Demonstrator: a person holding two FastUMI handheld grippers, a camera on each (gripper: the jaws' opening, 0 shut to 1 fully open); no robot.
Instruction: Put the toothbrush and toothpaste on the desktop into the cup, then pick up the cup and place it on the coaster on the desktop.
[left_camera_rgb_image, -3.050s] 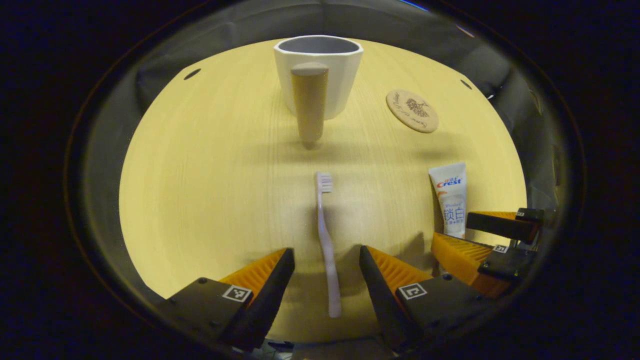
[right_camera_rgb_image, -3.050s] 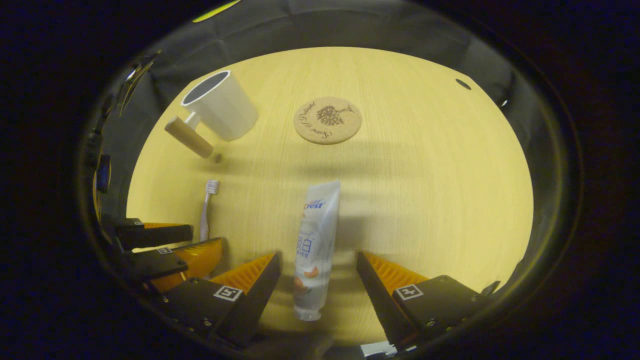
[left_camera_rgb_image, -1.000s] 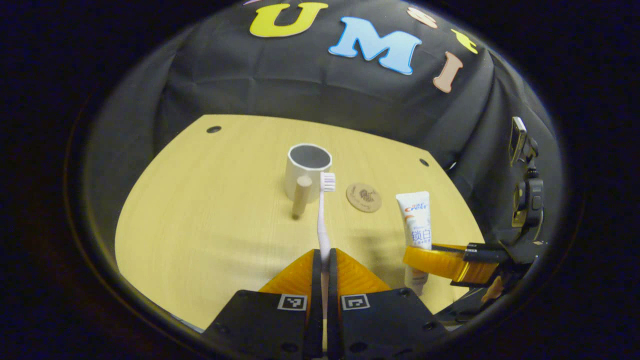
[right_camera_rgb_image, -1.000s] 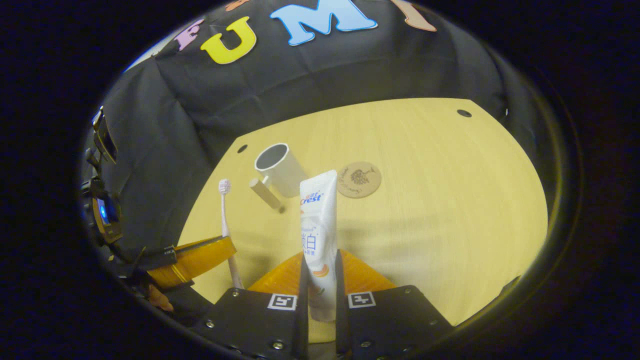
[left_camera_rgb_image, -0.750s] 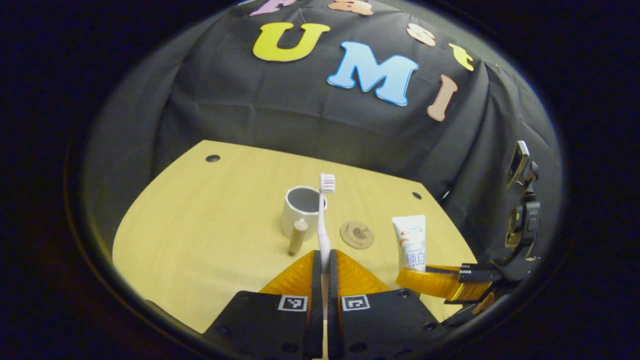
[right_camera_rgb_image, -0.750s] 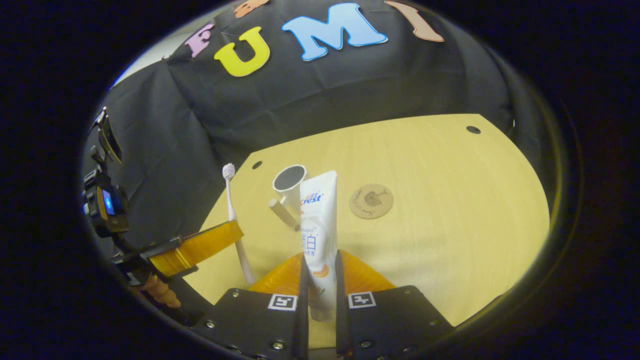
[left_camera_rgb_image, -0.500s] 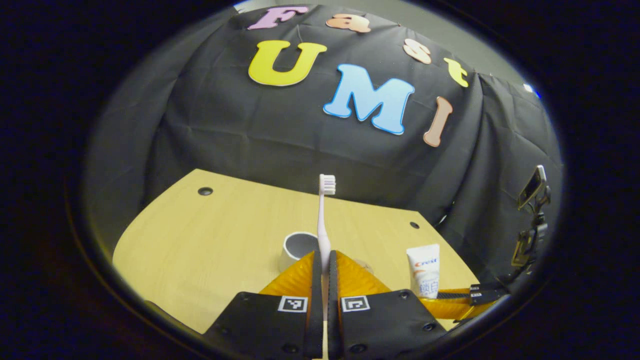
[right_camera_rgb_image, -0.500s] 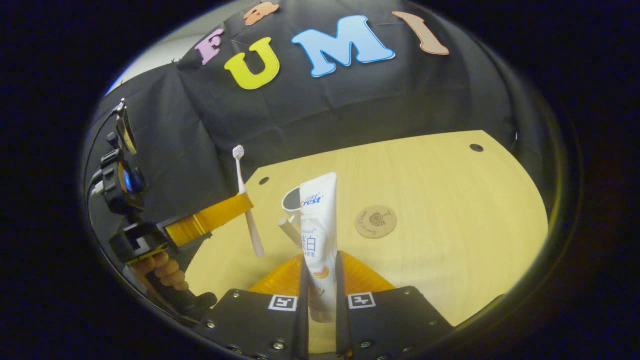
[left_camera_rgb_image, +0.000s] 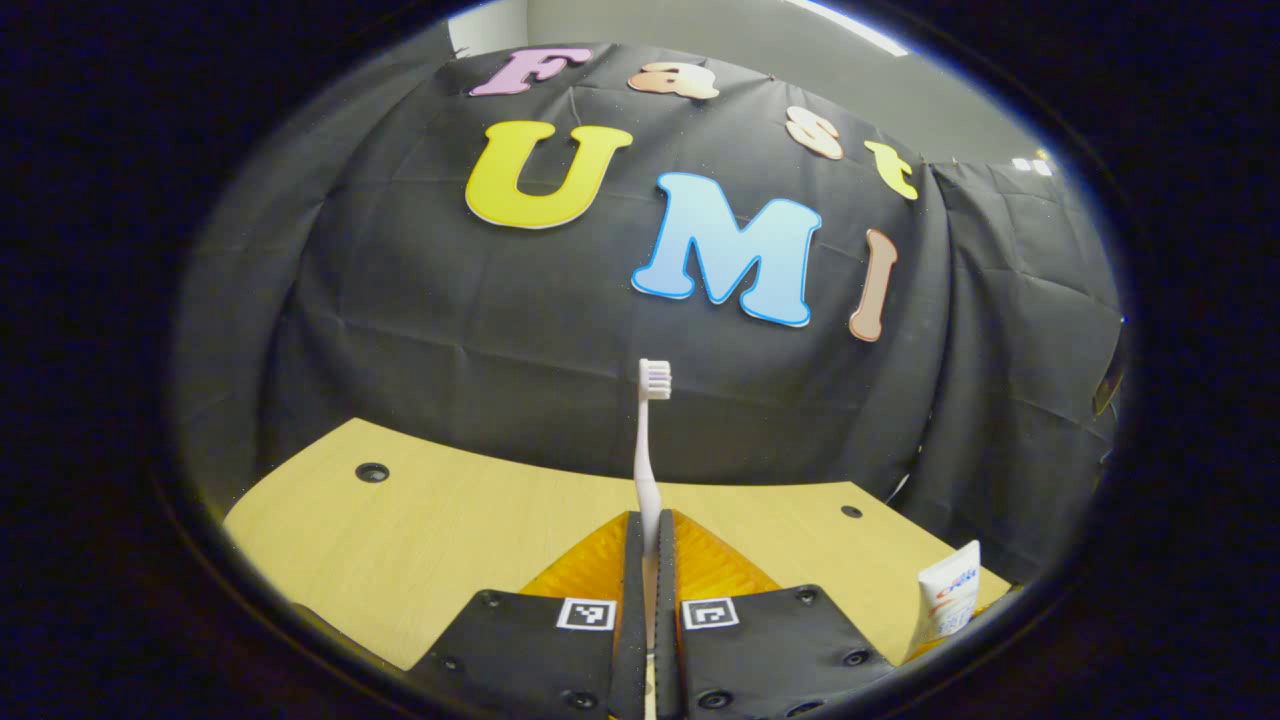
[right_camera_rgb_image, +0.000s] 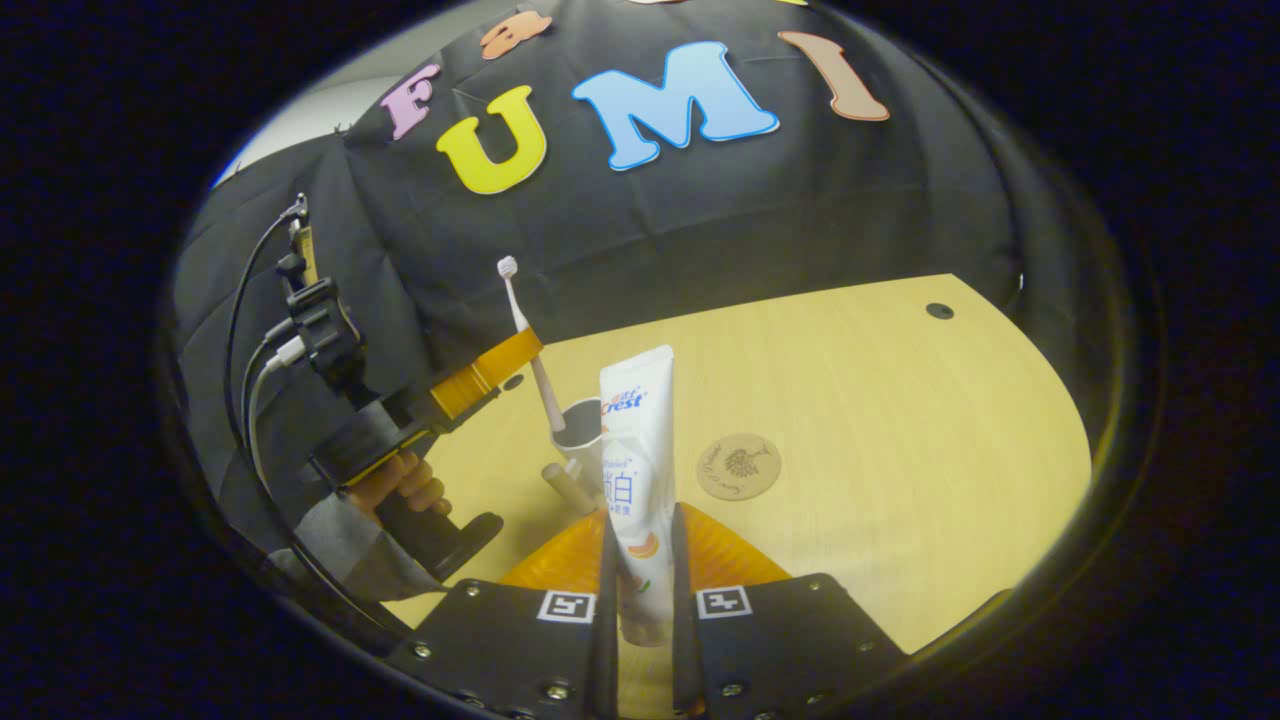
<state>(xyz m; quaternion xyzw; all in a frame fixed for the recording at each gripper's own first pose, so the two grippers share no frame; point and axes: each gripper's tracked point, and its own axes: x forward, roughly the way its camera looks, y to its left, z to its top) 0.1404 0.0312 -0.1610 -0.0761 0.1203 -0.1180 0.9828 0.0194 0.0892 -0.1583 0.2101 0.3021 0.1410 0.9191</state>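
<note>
Up goes the left gripper (left_camera_rgb_image: 647, 545) since half a second ago, and the cup has dropped out of its sight. Left gripper view: jaws pinching the toothbrush (left_camera_rgb_image: 650, 440) by its handle, bristles up against the black wall; the wooden surface (left_camera_rgb_image: 430, 540) lies below, and the toothpaste (left_camera_rgb_image: 948, 600) peeks in at lower right. Right gripper view: the right gripper (right_camera_rgb_image: 640, 560) has its jaws clamped on the toothpaste tube, held upright. Beyond it the toothbrush tilts, its lower end just over the mouth of the white cup (right_camera_rgb_image: 580, 430). A hand (right_camera_rgb_image: 400, 485) grips the left gripper's handle. Right of the cup, apart from it, lies the coaster (right_camera_rgb_image: 739, 466), bare on the surface.
</note>
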